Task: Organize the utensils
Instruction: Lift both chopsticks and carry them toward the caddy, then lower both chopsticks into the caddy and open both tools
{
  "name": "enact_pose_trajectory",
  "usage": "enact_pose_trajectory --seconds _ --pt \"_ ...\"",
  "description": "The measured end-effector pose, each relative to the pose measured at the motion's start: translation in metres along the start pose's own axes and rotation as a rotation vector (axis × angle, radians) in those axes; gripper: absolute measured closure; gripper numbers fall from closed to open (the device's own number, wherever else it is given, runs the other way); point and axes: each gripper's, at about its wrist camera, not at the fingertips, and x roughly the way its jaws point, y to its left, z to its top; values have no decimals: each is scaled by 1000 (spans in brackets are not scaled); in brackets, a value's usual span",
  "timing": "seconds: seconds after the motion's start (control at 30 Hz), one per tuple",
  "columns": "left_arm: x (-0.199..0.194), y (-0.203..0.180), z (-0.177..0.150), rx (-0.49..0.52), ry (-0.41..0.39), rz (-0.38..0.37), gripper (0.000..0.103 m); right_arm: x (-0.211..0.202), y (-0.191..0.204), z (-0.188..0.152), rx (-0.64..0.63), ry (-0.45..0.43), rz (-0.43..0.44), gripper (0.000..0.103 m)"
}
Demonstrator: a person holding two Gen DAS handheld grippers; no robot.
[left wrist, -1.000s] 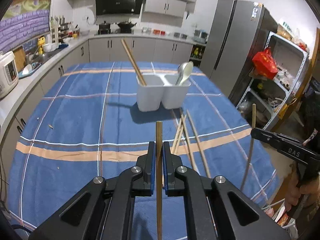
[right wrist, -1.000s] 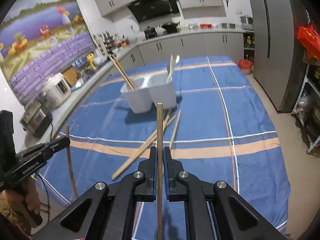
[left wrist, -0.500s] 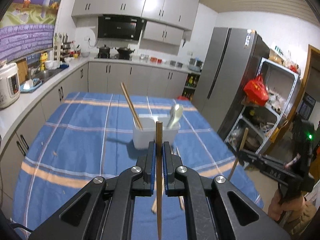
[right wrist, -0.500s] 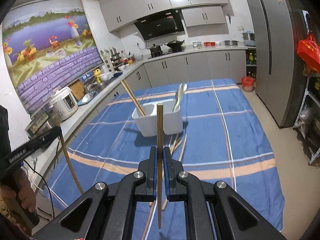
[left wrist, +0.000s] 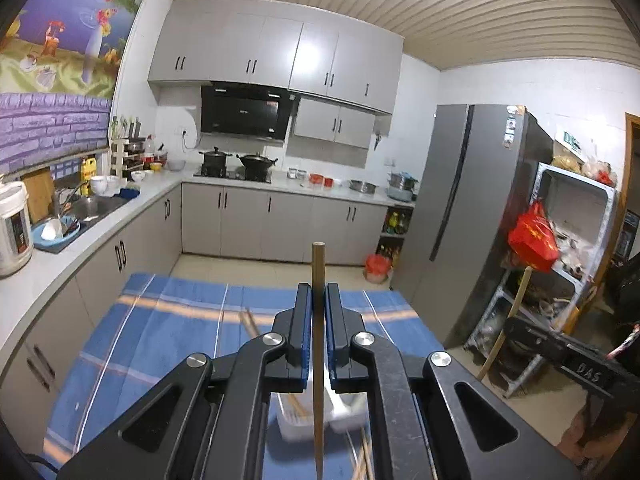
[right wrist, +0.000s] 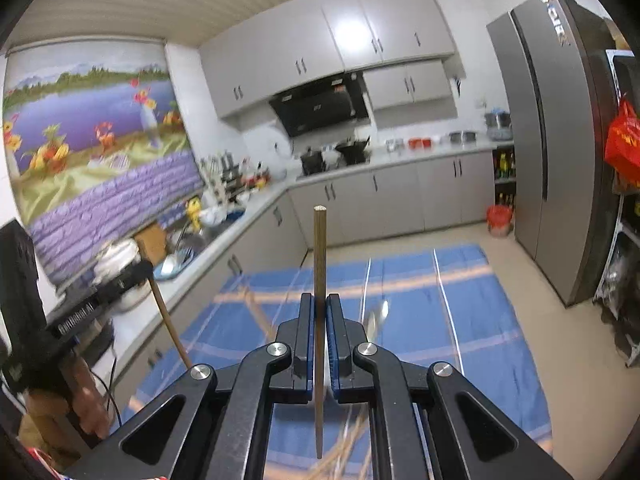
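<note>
Left gripper (left wrist: 318, 304): black two-finger claw, jaws closed on a thin brown wooden chopstick (left wrist: 318, 340) held upright.
Right gripper (right wrist: 319, 312): black claw, jaws clamped on a second brown wooden chopstick (right wrist: 319, 320), also upright.
White plastic two-compartment utensil holder (left wrist: 296, 426): below the left gripper, on the blue striped tablecloth (left wrist: 168, 320); chopsticks lean in one compartment.
Loose chopsticks (right wrist: 344, 446): blurred, lying on the cloth near the holder.
</note>
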Motion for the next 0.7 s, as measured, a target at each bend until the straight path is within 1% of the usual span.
enact_pose_trajectory --seconds 0.1,0.17,0.23,0.33,0.43,0.53,0.6,0.7 --pt "42 6 11 -15 5 3 97 35 4 16 -8 -25 -34 97" --pt "72 11 12 -15 16 16 97 58 3 19 -13 -22 -62 97" --pt "98 15 9 -15 41 26 97 88 -1 15 -6 5 -90 97" --pt "138 21 -2 -16 94 31 97 121 -9 5 -2 59 -122 97" --pt "160 22 -14 -21 139 13 97 142 -24 -8 13 113 -132 97" --pt "174 24 -26 -16 166 3 97 156 -35 -24 23 160 -145 97" --pt "183 25 -34 -14 179 -2 97 162 -44 -28 28 172 -151 97" --pt "195 25 -40 2 178 1 97 172 -51 -33 36 188 -156 97"
